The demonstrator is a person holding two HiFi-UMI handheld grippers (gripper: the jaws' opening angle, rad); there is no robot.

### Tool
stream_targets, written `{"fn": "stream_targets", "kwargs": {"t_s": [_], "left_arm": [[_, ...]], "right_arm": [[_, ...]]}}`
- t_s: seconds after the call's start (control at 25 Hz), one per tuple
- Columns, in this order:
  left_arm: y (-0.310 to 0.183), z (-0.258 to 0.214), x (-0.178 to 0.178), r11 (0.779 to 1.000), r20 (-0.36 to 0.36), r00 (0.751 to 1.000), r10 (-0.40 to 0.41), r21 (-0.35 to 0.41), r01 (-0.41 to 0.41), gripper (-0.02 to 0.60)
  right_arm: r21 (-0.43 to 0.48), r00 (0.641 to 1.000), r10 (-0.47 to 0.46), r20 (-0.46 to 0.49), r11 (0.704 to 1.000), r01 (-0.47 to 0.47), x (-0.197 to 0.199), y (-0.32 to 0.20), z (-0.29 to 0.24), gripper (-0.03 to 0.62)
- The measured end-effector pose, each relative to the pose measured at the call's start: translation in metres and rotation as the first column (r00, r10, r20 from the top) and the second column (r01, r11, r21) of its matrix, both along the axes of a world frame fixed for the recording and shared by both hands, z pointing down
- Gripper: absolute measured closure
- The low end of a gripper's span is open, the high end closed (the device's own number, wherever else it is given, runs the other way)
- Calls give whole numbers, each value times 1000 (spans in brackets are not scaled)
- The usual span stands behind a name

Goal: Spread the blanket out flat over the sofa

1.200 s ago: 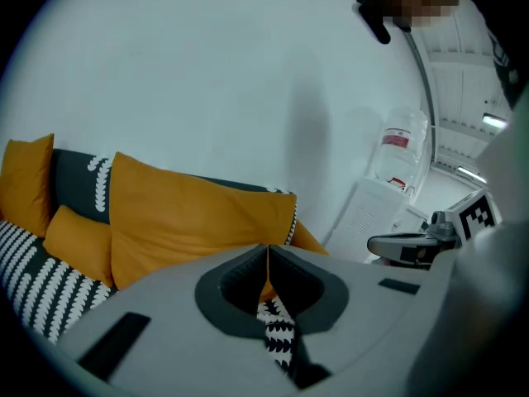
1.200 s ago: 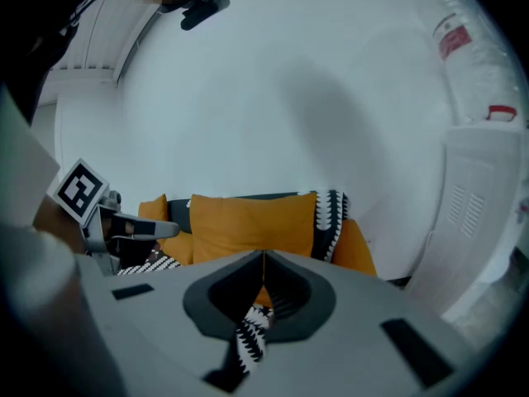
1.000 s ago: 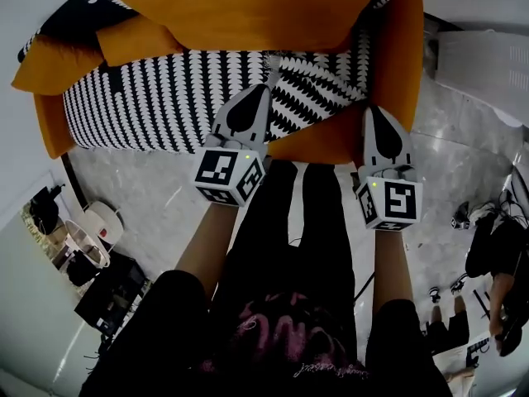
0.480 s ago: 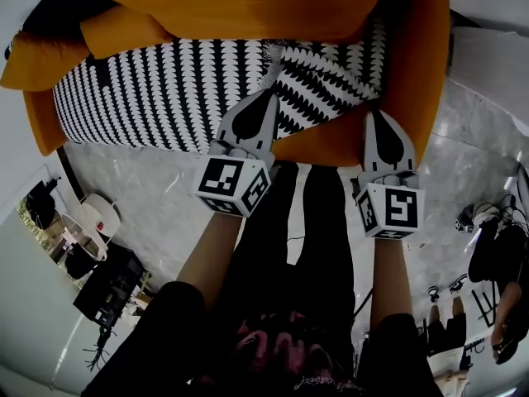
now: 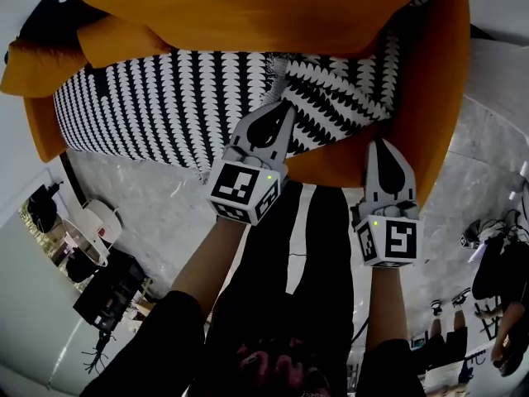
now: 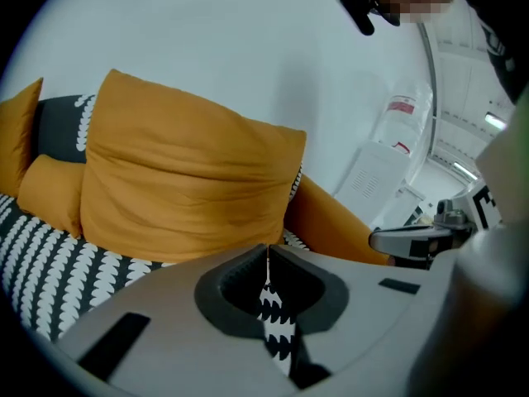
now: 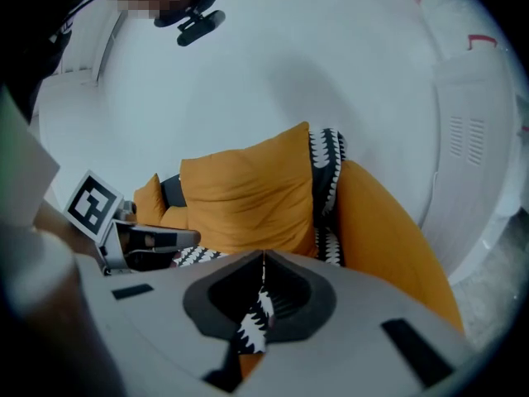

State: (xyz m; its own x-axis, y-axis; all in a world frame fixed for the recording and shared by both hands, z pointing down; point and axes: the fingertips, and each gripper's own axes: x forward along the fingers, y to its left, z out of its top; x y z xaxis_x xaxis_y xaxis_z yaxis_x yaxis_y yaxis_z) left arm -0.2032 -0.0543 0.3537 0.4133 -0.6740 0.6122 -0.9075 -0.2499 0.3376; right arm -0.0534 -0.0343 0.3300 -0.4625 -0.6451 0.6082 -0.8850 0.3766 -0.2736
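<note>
The black-and-white blanket [image 5: 157, 98] lies at left across the seat of the orange sofa [image 5: 431, 114], below a small cushion [image 5: 124, 41] and a large back cushion [image 5: 248, 7]. Your left gripper [image 5: 283, 107] has its jaws pressed together on the blanket's front edge; the left gripper view shows a strip of patterned cloth pinched between them. Between your two grippers the blanket is bunched and creased. Your right gripper [image 5: 383, 145], near the sofa's right arm, is likewise clamped on a narrow piece of the same cloth. Both grippers point down toward the seat.
</note>
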Motion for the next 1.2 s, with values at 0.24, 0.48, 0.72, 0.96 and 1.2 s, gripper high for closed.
{"fn": "stream_targets", "kwargs": {"t_s": [0.24,0.48,0.72,0.96,1.2], "left_arm": [[-2,46,34,991,64,989,135,-11,-135,565],[-11,45,30,973,98,968,232,-41,-229,563],[-25,50,23,926,183,908,377,-78,-369,484],[-32,95,35,817,272,770,577,-192,-544,424],[-34,142,30,723,297,660,690,-315,-615,382]], "right_arm": [[-2,1000,20,14,1000,-20,28,13,34,572],[-5,999,42,14,999,-42,23,8,20,572],[3,1000,23,10,1000,-23,18,9,6,572],[-17,999,41,26,999,-41,38,14,19,572],[-34,999,-7,46,999,8,33,27,38,572]]}}
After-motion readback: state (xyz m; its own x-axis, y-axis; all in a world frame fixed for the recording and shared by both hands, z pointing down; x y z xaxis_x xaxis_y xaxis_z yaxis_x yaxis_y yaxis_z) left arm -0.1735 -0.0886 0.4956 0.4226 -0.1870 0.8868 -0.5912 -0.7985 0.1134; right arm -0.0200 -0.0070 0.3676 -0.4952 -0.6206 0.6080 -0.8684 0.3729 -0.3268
